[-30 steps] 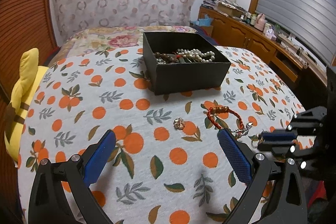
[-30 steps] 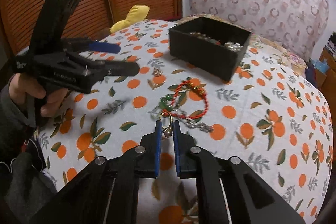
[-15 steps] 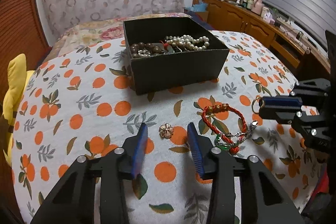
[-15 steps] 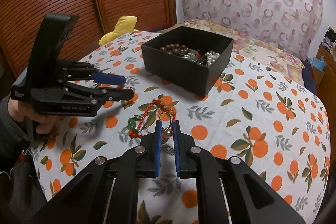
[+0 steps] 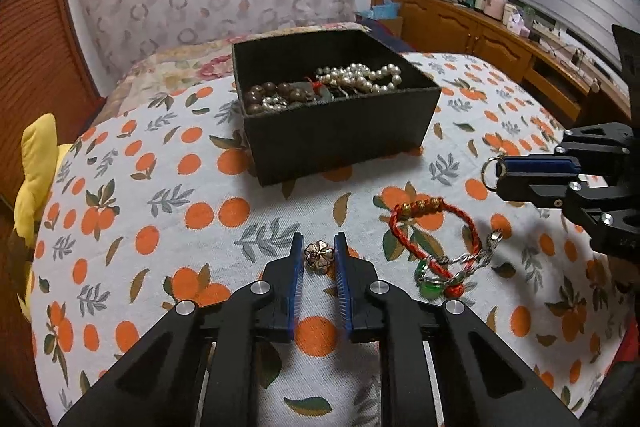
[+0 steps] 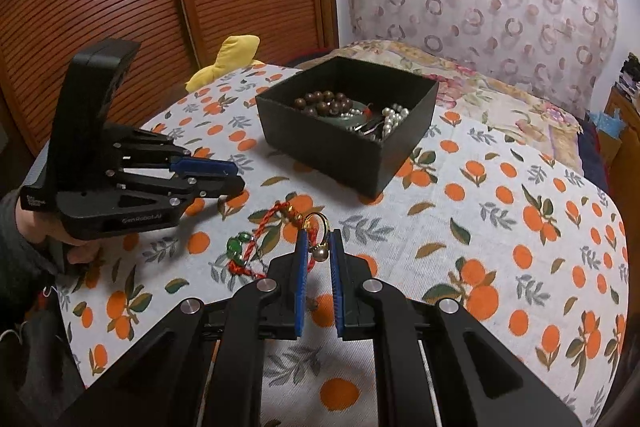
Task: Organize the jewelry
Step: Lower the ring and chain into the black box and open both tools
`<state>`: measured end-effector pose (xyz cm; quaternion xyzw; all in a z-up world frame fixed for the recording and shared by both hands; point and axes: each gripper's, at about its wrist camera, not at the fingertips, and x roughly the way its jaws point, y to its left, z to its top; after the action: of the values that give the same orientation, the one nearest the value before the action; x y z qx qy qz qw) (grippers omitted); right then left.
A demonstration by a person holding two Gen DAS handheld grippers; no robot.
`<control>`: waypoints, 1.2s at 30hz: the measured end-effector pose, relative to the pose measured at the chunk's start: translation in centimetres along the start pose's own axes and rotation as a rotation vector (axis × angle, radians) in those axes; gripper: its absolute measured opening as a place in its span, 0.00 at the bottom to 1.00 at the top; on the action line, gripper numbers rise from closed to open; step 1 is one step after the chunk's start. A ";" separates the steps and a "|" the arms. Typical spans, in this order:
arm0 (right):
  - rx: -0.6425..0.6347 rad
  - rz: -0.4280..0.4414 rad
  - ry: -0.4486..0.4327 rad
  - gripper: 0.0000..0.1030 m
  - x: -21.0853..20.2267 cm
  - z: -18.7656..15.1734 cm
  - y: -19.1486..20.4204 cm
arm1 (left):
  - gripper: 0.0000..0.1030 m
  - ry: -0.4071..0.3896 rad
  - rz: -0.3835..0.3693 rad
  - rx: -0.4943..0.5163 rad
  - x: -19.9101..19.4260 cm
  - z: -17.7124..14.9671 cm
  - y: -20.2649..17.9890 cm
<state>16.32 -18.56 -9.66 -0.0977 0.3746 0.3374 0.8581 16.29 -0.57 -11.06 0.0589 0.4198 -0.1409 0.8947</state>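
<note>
A small gold flower-shaped charm lies on the orange-print cloth. My left gripper is closing on it, and its blue pads touch both sides of the charm. My right gripper is shut on a gold ring with a pearl and holds it above the cloth. In the left wrist view that right gripper reaches in from the right. A black box behind holds pearls and brown beads. A red braided bracelet and a green-bead chain lie between the grippers.
A yellow plush toy sits at the cloth's left edge. Wooden slatted doors stand behind it, and a cluttered wooden cabinet runs along the right. A person's hand holds the left gripper.
My left gripper moved forward to the flower charm and its jaws came in from wide apart to both sides of it. The right gripper drifted towards the box, still holding the ring.
</note>
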 end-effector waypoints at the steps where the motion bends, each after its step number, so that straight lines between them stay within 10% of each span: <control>1: -0.004 0.002 -0.004 0.12 0.0 0.4 -0.1 | 0.14 -0.008 -0.004 -0.005 -0.3 0.2 0.1; 15: -0.018 0.009 -0.087 0.12 1.2 6.6 -2.3 | 0.14 -0.115 -0.022 -0.035 -2.4 4.9 1.0; 36: 0.049 0.038 -0.095 0.22 3.9 7.1 -4.0 | 0.14 -0.130 -0.012 -0.034 -0.2 8.3 1.6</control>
<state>24.93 -16.63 -7.81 -0.0532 0.3433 0.3488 0.8704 22.75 -0.87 -5.56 0.0316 0.3633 -0.1425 0.9202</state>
